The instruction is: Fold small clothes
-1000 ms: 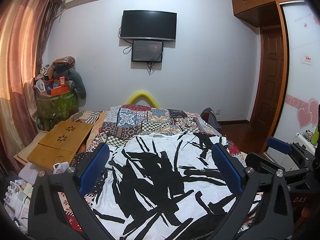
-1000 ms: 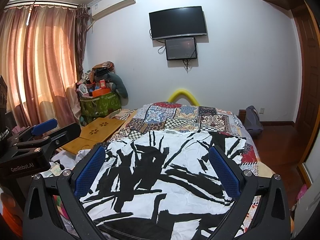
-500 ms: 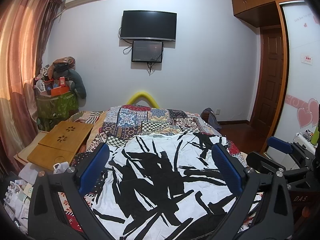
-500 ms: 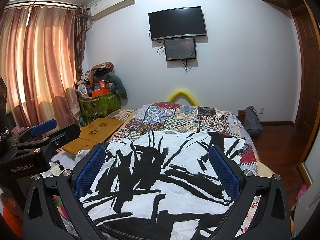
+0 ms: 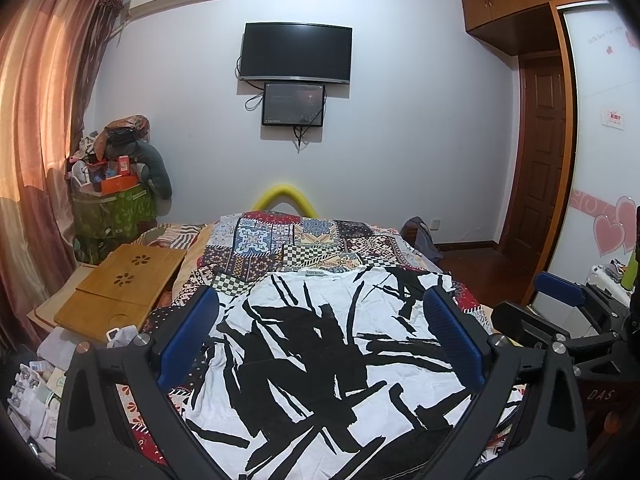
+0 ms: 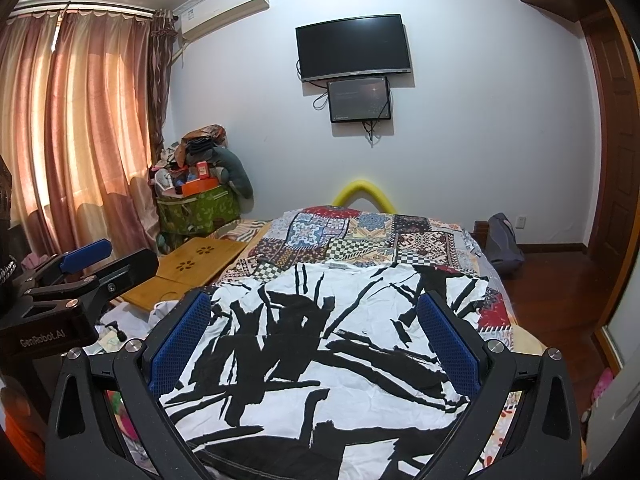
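A white shirt with bold black brush strokes (image 5: 320,360) (image 6: 320,352) lies spread flat on the bed, its collar label toward the far end. My left gripper (image 5: 320,340) hovers open over the shirt's near half, blue pads wide apart with nothing between them. My right gripper (image 6: 316,340) is open too, above the same shirt. In the left wrist view the right gripper's body (image 5: 560,312) shows at the right edge; in the right wrist view the left gripper's body (image 6: 76,280) shows at the left.
A patchwork bedspread (image 5: 296,244) covers the bed beyond the shirt. A wooden lap desk (image 5: 124,280) lies to the left, with a green bin piled with things (image 5: 112,204) behind it. A dark bag (image 6: 500,244) sits on the floor at right.
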`<state>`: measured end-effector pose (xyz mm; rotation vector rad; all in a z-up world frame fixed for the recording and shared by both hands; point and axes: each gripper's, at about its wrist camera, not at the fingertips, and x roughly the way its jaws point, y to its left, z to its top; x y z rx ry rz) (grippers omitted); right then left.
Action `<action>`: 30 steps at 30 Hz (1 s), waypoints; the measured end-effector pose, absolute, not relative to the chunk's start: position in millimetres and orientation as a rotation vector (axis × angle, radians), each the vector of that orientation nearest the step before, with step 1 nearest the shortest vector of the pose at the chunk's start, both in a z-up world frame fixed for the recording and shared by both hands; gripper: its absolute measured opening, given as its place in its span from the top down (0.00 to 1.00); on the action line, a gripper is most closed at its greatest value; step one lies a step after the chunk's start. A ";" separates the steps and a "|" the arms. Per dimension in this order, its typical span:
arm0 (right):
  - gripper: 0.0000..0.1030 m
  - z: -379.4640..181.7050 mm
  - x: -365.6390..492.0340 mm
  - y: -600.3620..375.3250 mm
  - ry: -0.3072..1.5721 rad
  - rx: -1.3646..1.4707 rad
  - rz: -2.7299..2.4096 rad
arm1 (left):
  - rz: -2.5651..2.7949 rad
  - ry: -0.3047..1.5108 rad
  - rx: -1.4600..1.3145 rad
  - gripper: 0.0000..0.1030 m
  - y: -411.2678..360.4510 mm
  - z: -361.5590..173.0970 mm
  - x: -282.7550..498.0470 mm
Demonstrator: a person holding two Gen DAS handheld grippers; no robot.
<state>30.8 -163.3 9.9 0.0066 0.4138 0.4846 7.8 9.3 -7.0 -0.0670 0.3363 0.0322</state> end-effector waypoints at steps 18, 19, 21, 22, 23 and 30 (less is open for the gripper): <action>0.00 7.3 40.5 -157.5 0.426 -0.005 0.476 | 0.040 0.353 -0.092 0.00 24.3 -11.5 22.9; 0.00 6.3 43.8 -155.4 0.429 -0.010 0.477 | 0.035 0.363 -0.100 0.00 29.1 -12.6 27.3; 0.00 4.8 52.0 -150.5 0.437 -0.018 0.477 | 0.034 0.393 -0.117 0.00 41.2 -15.7 40.9; 0.00 3.6 57.5 -148.2 0.441 -0.020 0.477 | 0.037 0.399 -0.122 0.00 45.9 -17.6 45.2; 0.00 2.7 62.8 -146.0 0.444 -0.021 0.477 | 0.047 0.411 -0.126 0.00 52.5 -20.0 52.0; 0.00 -7.3 114.5 -128.7 0.483 -0.026 0.486 | 0.178 0.482 -0.092 0.00 103.6 -41.3 110.2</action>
